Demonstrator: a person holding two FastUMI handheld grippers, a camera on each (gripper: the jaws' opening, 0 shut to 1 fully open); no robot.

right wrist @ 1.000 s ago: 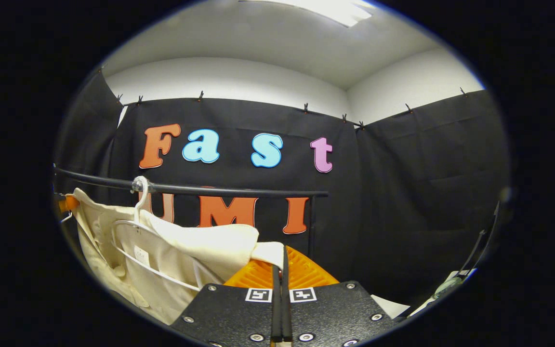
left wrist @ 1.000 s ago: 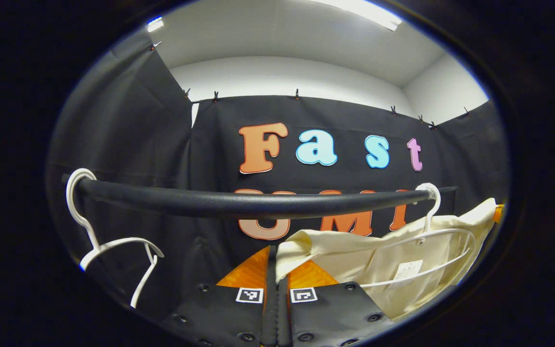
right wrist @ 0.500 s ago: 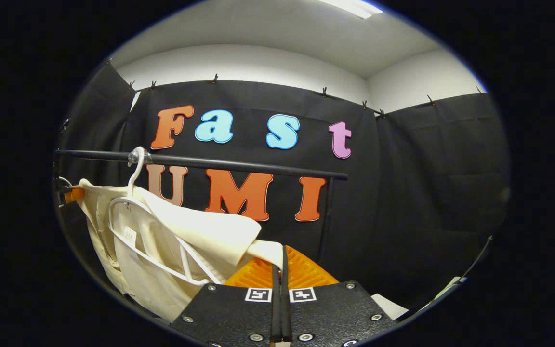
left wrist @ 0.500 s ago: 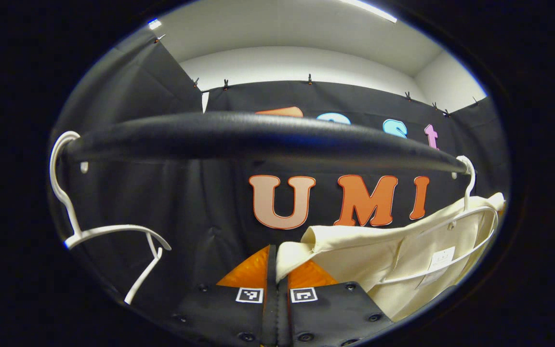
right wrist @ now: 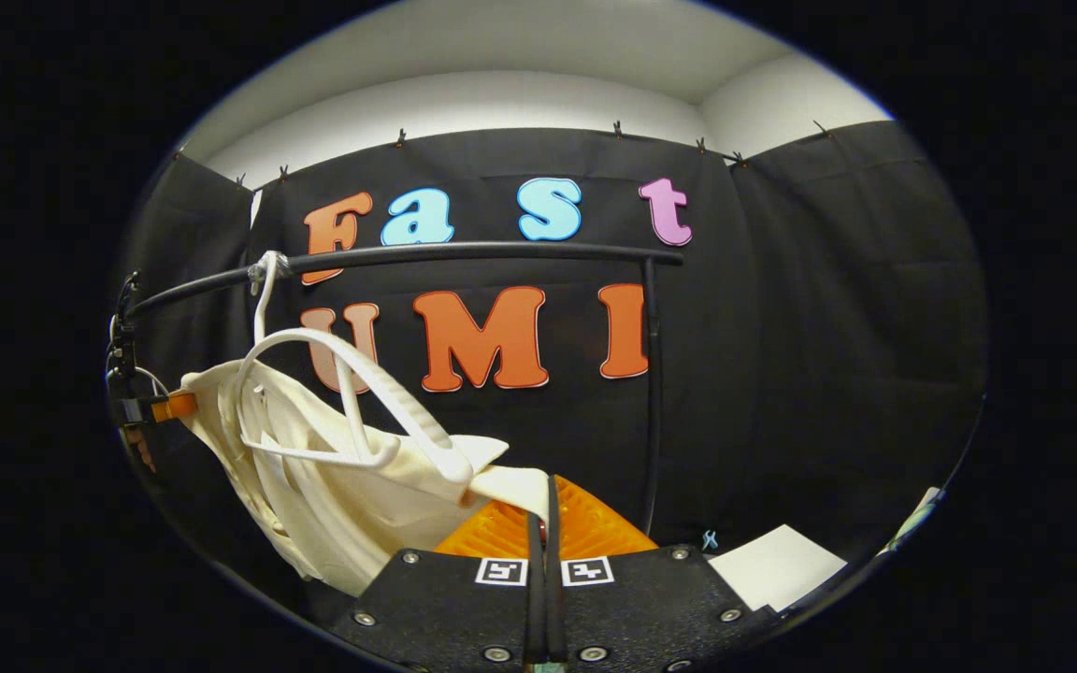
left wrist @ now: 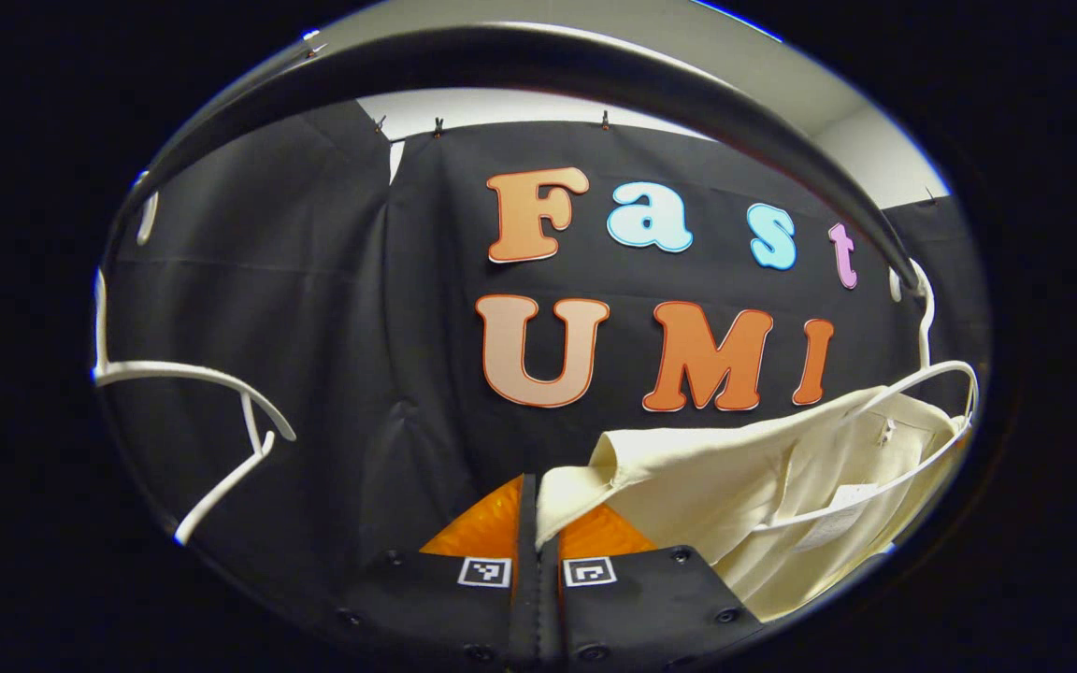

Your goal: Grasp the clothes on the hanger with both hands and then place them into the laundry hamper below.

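Sharp, evenly lit from above (edges bend strongly).

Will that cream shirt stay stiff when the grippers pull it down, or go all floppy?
Probably floppy: the cream shirt already sags and folds between the left gripper and the white hanger. It looks thin, so likely light. In the right gripper view it drapes in soft folds, so it may bunch up.

The black rail [left wrist: 595,70] arches close overhead, an empty white hanger [left wrist: 211,411] hangs left, and open space lies between.
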